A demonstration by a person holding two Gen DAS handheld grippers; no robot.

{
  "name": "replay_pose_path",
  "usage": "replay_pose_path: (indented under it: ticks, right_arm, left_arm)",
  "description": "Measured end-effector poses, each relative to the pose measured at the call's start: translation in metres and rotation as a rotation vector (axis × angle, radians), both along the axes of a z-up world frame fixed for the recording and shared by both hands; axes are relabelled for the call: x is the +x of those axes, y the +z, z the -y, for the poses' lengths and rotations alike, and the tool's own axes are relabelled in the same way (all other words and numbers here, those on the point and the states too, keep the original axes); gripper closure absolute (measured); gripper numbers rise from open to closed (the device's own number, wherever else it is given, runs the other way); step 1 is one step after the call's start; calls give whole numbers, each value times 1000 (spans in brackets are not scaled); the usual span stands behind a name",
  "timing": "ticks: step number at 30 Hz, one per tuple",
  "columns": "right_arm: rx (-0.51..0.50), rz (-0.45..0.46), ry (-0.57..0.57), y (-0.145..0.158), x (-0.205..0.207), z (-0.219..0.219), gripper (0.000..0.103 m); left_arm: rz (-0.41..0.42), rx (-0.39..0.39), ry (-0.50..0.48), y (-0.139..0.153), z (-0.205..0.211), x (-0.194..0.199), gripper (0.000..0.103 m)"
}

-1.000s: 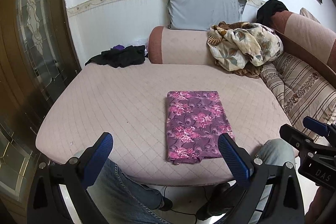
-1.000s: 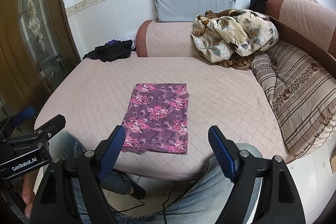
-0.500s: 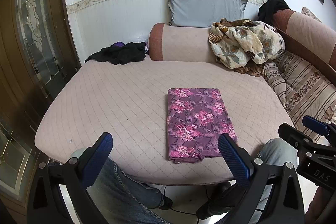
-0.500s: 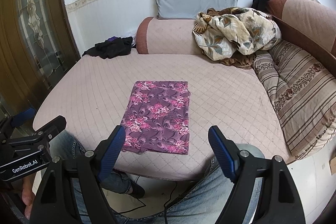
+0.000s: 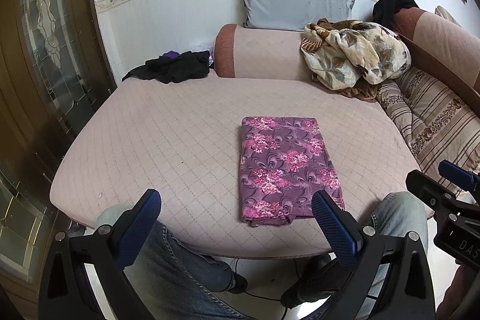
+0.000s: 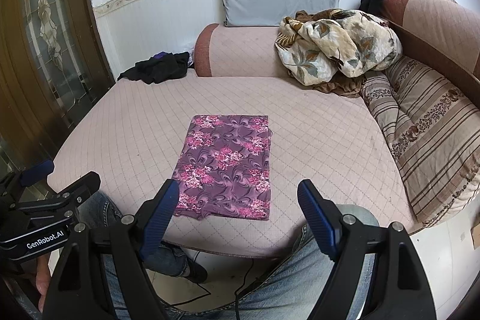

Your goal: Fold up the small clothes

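Note:
A purple floral cloth (image 5: 286,167), folded into a flat rectangle, lies near the front edge of the pink quilted bed (image 5: 180,134); it also shows in the right wrist view (image 6: 228,167). My left gripper (image 5: 237,200) is open and empty, held back off the bed's front edge, to the left of the cloth's near end. My right gripper (image 6: 238,191) is open and empty, just in front of the cloth's near edge. Each gripper shows at the edge of the other's view: the right one (image 5: 450,185) and the left one (image 6: 45,179).
A black garment pile (image 5: 171,69) lies at the bed's far left corner. A crumpled floral blanket (image 5: 354,53) sits at the far right by a pink bolster (image 5: 264,53) and grey pillow (image 5: 294,3). A striped cushion (image 5: 435,122) lines the right side. The person's jeans-clad knees (image 5: 168,260) are below the grippers.
Both grippers have pulled back and up a little from the bed; the cloth sits slightly farther off in view. The cloth has not moved and both grippers stay open.

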State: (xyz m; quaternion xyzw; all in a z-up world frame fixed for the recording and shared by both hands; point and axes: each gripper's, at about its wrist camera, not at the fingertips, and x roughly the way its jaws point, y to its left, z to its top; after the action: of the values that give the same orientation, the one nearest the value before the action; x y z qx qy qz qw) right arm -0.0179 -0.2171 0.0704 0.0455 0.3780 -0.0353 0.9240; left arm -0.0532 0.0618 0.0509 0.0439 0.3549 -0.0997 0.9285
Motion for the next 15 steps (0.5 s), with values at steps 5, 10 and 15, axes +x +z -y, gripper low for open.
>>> replay_pose_path:
  ticks: [5,10,15]
  right_arm:
    - [1,0,3,0,1,1,23]
    - [1,-1,2,-1,1,0,23]
    - [3,-7,2,-3,3,0,23]
  left_arm:
    - [-2,1,-3,0,0,1,1]
    - [-4,0,0,-1,-1,3,1]
    - [-12,-2,-1,-3,-1,7,1]
